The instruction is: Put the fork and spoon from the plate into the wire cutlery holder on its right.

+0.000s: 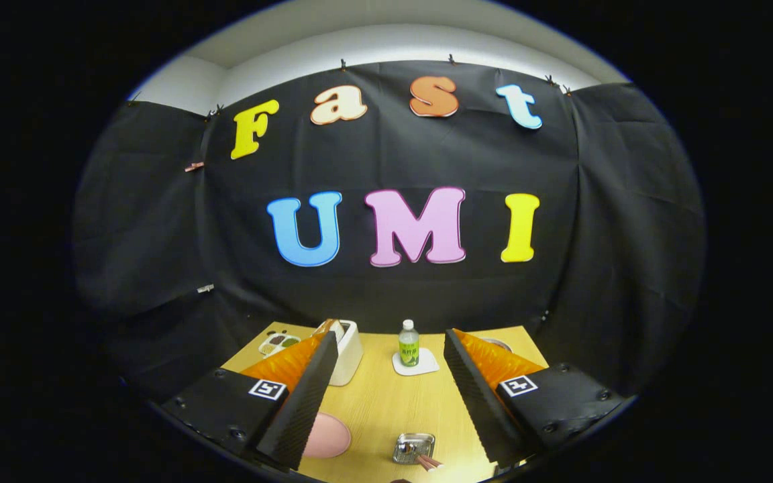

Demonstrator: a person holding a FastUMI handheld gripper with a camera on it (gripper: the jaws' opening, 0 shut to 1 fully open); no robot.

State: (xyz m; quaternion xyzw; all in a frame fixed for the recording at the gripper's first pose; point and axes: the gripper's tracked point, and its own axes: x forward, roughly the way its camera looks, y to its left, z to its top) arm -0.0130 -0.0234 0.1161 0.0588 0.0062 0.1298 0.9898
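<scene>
I see my claw (390, 396) spread wide above the wooden table (380, 402), gripping nothing. From the left: a small tray (278, 343) at the far corner, a white box (349, 352) behind the left finger (302, 396), and the pink plate (327, 436) beside that finger's base. Between the fingers, far off, a bottle (408, 342) stands on a coaster (420, 365). Nearer me sits the wire holder (414, 447), cutlery handles (429, 461) poking out. Behind the right finger (477, 396) a bowl rim (497, 344) shows.

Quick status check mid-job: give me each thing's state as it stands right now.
claw: open, holding nothing, high above the table
wire cutlery holder: upright, handles sticking out of it
pink plate: flat, visible part bare
bottle: upright on a coaster, capped
</scene>
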